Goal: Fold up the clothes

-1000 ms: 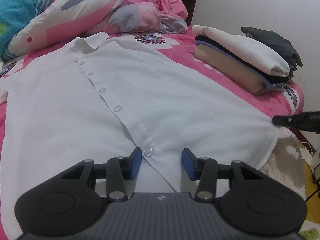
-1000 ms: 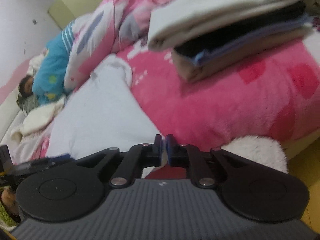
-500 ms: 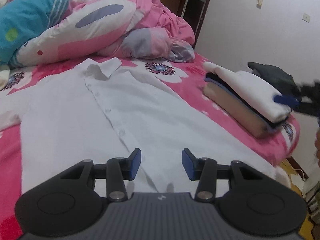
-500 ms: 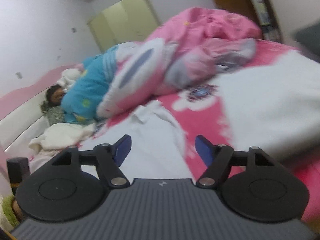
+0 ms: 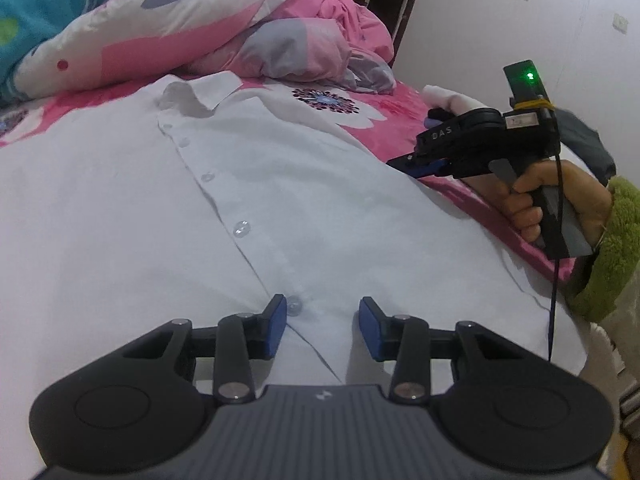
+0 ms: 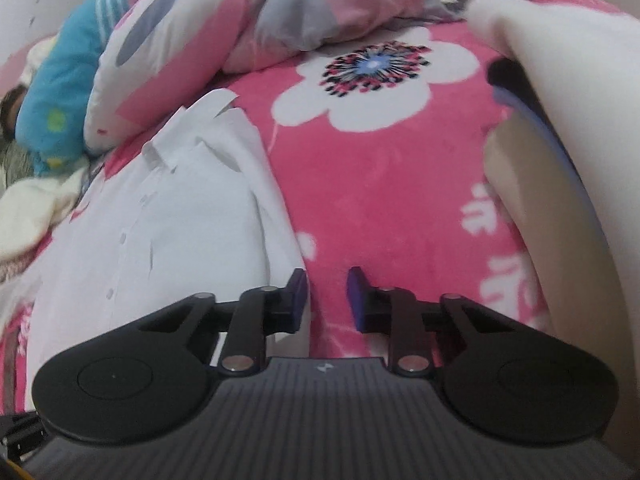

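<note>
A white shirt (image 5: 224,200) is being spread face up across the bed (image 6: 380,184), buttoned, its collar (image 5: 200,94) pointing toward the bunched quilt (image 5: 168,24). The left tongs (image 5: 322,330) are being closed just over the lower button strip, with a button between the pads but the cloth not yet pinched. The right tongs (image 6: 327,298) are being closed beside the shirt's side edge, above the pink sheet, with nothing gripped; in the left view they are being held by a hand (image 5: 552,196) in a fuzzy green cuff.

A risk is being judged here: the thin, smooth cotton could be slipping out of a shallow pinch, or the plush sheet beneath could be getting caught together with the hem. A skewed fold would likely follow from uneven grips. Close by on the right, a neat stack of folded clothes (image 6: 560,128) could be getting nudged.
</note>
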A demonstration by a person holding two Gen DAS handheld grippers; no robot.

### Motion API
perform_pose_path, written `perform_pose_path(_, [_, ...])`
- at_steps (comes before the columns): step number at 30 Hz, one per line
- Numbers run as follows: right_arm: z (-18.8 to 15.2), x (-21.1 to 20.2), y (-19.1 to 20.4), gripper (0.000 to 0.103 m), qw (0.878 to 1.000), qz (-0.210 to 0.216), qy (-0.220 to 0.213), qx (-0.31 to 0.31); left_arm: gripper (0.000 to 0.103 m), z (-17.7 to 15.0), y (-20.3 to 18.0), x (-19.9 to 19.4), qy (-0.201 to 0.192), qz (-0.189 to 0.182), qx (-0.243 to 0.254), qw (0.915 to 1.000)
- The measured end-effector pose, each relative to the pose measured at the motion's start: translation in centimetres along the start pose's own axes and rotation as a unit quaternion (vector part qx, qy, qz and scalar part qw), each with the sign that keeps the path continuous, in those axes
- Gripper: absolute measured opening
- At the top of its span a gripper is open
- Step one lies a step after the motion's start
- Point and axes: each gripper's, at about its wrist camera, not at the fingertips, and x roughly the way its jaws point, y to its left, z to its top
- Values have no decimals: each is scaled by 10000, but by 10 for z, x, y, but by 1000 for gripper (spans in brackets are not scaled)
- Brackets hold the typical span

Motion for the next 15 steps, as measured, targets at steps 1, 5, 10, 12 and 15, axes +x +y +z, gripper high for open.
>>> perform_pose_path(1, [1, -2, 3, 13, 9999, 86, 26, -68, 40, 0, 1, 0, -6, -25, -26, 10000])
perform_pose_path(5, [2, -4, 14, 12, 9993, 218, 186, -250, 39, -1, 3, 0, -29, -63, -47, 10000])
perform_pose_path(10, [5, -5, 25, 0, 9988, 16, -31, -490, 39, -1, 2, 0, -37, -38, 21, 10000])
perform_pose_path(12, [12, -17, 31, 0, 9983, 31, -366, -448, 39, -1, 2, 0, -25, -38, 22, 10000])
perform_pose_path(15, [17, -34, 51, 0, 9949, 289, -710, -658, 39, 0, 2, 0, -12, -32, 27, 10000])
